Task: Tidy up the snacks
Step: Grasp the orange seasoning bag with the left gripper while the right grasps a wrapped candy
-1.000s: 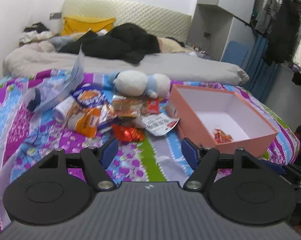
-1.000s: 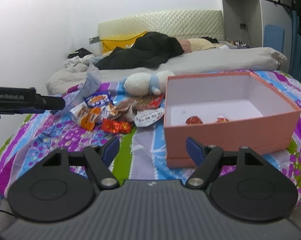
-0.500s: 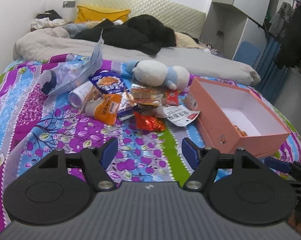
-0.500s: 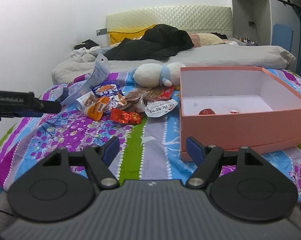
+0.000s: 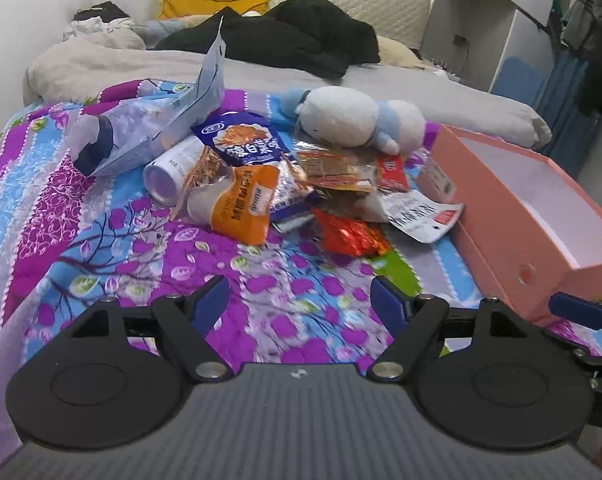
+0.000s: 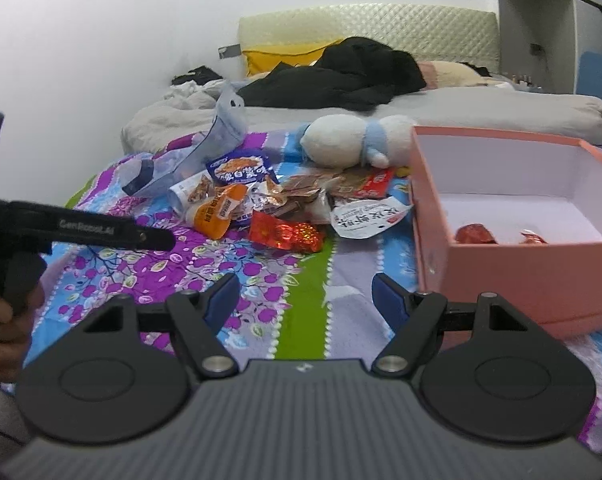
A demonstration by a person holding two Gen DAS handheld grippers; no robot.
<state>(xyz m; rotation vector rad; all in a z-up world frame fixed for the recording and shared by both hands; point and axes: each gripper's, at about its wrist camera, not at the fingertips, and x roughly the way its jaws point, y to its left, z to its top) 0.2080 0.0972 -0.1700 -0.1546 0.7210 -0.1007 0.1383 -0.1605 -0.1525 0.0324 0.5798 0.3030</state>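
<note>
Closer now to the snack pile [image 5: 301,184], left gripper [image 5: 301,300] and right gripper [image 6: 305,292] both gaping empty, pink box [image 6: 513,268] holding two red wrapped snacks [image 6: 475,235], floral bedspread [image 5: 101,232], cluttered bedroom.

— Any lettering you can make out?

— One clear bit: "GenRobot.AI" in pale letters along the side of the left gripper [image 6: 101,232], seen from the right wrist view.

— And the snack packs?

— The blue pack [image 5: 249,140] carries large white Chinese characters under a picture of shredded food. The orange pack [image 5: 245,204] has white Chinese characters down its face and a small dark label, too blurred to read. The white pack [image 6: 365,216] beside the pink box [image 6: 521,276] shows black Chinese characters and a red mark.

— The red wrappers?

— Print is there, but illegible.
</note>
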